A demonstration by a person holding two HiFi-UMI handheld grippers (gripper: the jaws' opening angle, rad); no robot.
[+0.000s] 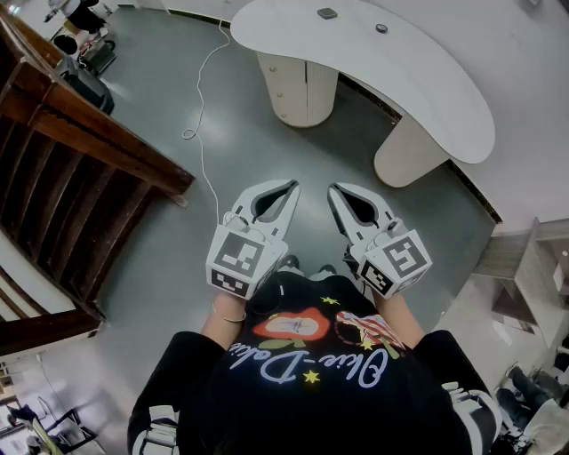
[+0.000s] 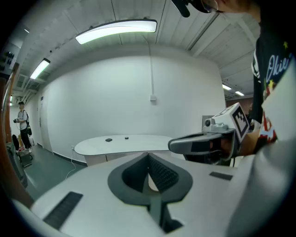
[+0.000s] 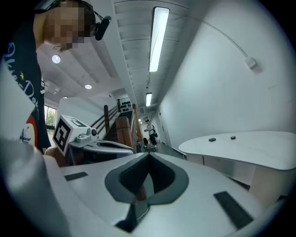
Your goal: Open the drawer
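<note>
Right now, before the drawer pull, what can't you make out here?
Head view: desk pedestal, too small to tell drawer fronts or handles.
All views: two dark items on the desk top, too small to identify.
Head view: shelf-like unit, cut off by the right edge.

Ahead of the fingers [image 1: 286,200] stands a curved white table [image 1: 427,80]. Two small dark things lie on it, one [image 1: 327,13] just left of the other [image 1: 381,28]. A white cable [image 1: 200,124] trails over the grey floor [image 1: 160,258] to the fingers' left. Farther left runs a dark wooden stair rail [image 1: 89,142]. A person [image 2: 21,125] stands far off to the left, under a long ceiling light [image 2: 115,30].
</note>
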